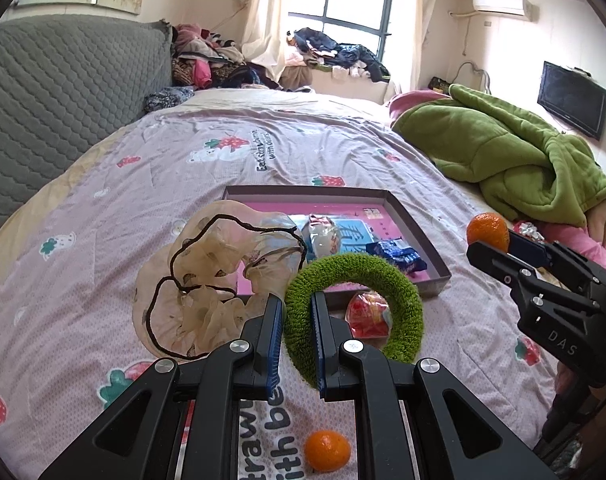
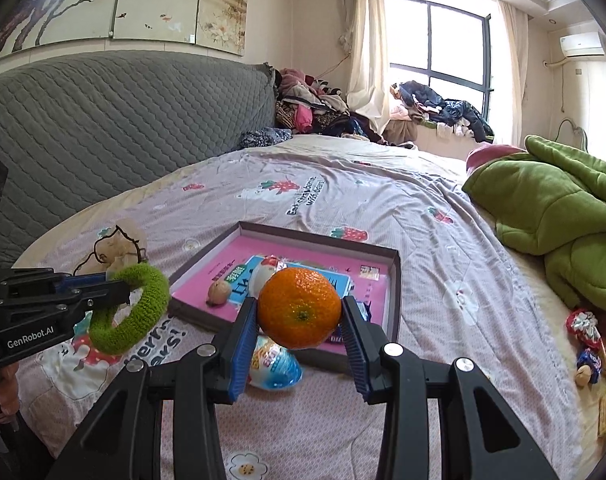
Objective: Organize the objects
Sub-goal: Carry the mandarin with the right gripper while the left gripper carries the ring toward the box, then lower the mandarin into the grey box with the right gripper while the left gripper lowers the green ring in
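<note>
**Both grippers loaded above the bed, shallow box between them**

The right gripper (image 2: 299, 312) has its jaws pinching an orange tangerine (image 2: 299, 307), one blue pad on each side of the fruit, stem end facing the camera. The fruit is held off the bedspread, in front of the near edge of the shallow box (image 2: 395, 280).

The left gripper (image 1: 297, 316) has its jaws pinching a green fuzzy ring (image 1: 353, 312). The pads close on the ring's left band, one inside the hole and one outside. The ring is lifted clear of the bedspread, near the box's near left corner.

The box has a pink floor and dark rim. Inside it lie a blue packet (image 1: 397, 255), a clear wrapped item (image 1: 325, 236) and a walnut (image 2: 217, 293).

Just left of the box, a cream sheer scrunchie (image 1: 199, 280) with dark edging lies on the bedspread, its far edge overlapping the box rim. A red wrapped snack (image 1: 369, 316) lies just near the box, seen through the ring's hole. A second tangerine (image 1: 327, 450) rests on the bedspread near the left gripper's body.

A green quilt (image 1: 503, 152) is heaped at the far right of the bed (image 1: 103, 208). Small wrapped sweets (image 2: 585, 328) lie near it.
</note>
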The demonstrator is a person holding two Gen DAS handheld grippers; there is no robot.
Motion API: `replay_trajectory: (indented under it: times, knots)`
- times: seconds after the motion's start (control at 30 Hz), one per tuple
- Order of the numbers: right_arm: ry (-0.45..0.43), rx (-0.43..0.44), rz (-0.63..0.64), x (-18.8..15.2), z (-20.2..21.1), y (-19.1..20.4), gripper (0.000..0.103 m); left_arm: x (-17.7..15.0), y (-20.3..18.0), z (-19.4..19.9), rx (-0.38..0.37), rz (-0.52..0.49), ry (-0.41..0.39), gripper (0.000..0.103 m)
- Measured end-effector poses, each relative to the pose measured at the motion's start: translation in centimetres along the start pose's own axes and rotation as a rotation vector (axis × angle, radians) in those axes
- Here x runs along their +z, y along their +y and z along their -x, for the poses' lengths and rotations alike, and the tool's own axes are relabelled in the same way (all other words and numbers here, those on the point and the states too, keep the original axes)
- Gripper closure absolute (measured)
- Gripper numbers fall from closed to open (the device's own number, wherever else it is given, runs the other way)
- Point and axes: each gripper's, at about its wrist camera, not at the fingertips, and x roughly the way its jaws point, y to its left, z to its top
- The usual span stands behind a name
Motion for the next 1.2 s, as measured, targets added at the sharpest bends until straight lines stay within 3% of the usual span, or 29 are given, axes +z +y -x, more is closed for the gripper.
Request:
replay_trajectory:
  times: [1.2]
  knots:
    - [-0.032,-0.046,0.028,5.1,-4.2,-3.4,0.062,6.2,0.1,-6.0,0.062,-0.024,-0.002,0.089]
